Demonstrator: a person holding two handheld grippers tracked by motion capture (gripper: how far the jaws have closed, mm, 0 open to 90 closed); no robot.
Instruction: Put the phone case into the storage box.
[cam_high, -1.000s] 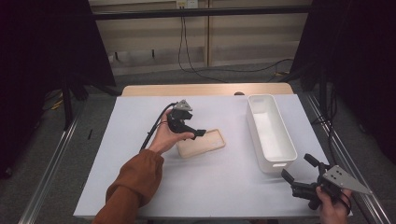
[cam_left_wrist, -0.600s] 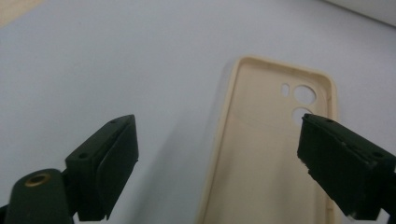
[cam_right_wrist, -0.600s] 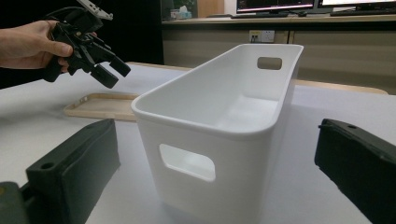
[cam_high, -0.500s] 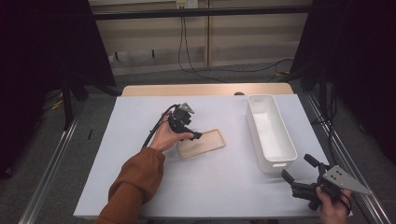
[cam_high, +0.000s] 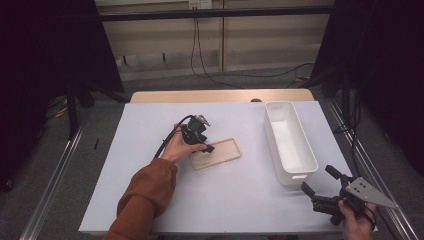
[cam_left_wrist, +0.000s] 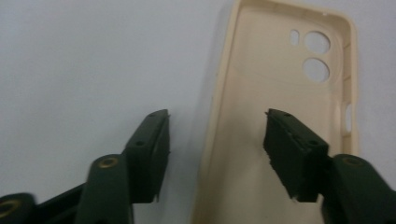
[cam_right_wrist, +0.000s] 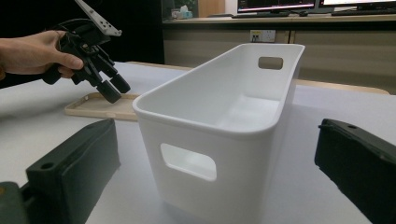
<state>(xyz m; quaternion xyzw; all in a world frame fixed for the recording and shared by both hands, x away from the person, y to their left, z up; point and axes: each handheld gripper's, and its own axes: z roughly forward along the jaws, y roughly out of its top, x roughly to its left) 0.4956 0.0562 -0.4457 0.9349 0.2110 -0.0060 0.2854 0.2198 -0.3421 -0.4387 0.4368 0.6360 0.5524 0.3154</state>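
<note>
The left gripper (cam_left_wrist: 217, 140) is closing in on the case (cam_left_wrist: 280, 93), jaws straddling its long edge left of the bin (cam_high: 290, 142), nothing pinched yet.

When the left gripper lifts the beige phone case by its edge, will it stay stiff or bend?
The phone case looks like a thin, empty shell with camera holes, so it is probably light and may flex. It lies flat, so rolling seems unlikely. The left gripper, its fingers just closing, straddles one thin rim; it might slip.

I am looking at a white-topped table (cam_high: 150, 200) standing on grey floor (cam_high: 60, 165), with black curtains (cam_high: 45, 60) hanging at both sides and beige wall panels (cam_high: 260, 45) trailing black cables (cam_high: 200, 55).
</note>
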